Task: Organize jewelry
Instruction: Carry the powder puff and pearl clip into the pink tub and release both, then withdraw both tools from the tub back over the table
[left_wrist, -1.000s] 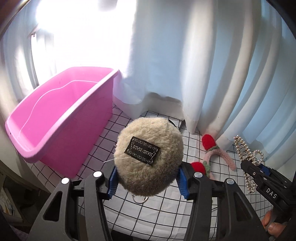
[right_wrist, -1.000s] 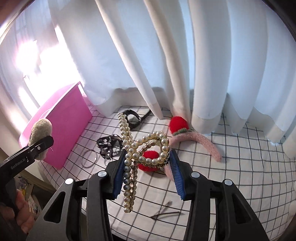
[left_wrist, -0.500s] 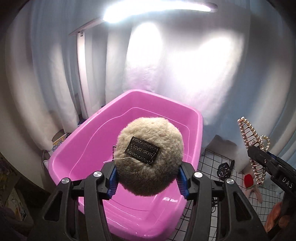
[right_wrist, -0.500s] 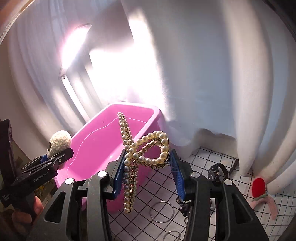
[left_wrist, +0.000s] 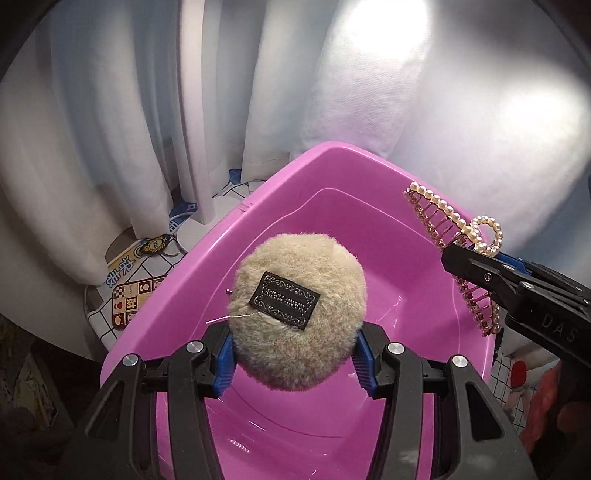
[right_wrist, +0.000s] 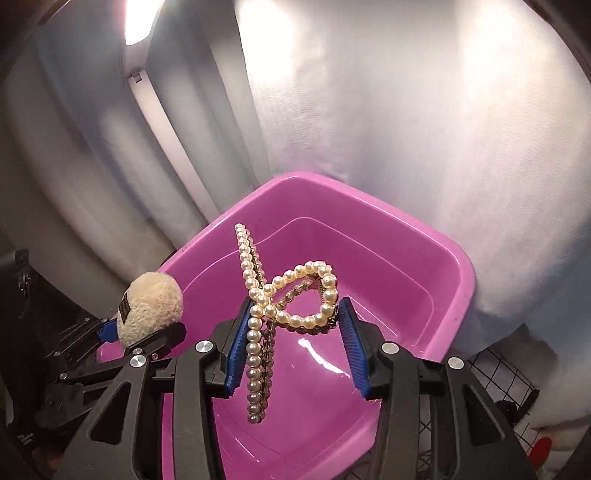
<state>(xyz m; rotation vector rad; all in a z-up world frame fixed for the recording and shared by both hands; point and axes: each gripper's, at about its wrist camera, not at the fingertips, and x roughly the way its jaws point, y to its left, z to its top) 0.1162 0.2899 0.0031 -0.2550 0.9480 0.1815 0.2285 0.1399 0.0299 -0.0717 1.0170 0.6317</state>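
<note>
above the pink tub, a round beige fuzzy hair accessory is clamped between the blue pads of the left gripper. a black rectangular label with pale ornamental trim is sewn on its face; the lettering on it is too small to be read. a thin pale thread is seen sticking out to the left of the label. on the side of the right gripper, the letters "das" are read in the left wrist view. chinese characters are printed on a flat packet lying on the checked cloth beside the tub, under the white curtain.

a pearl hair claw is gripped by the closed jaws of the right gripper at its pearl loop. a single row of cream pearls is set along a gold-toned toothed frame. in the right wrist view its long axis is seen running nearly upright, one end pointed up and away toward the far wall of the tub, the other hanging down between the fingers. both pieces are held over the tub's interior, touching neither its floor nor its walls.
</note>
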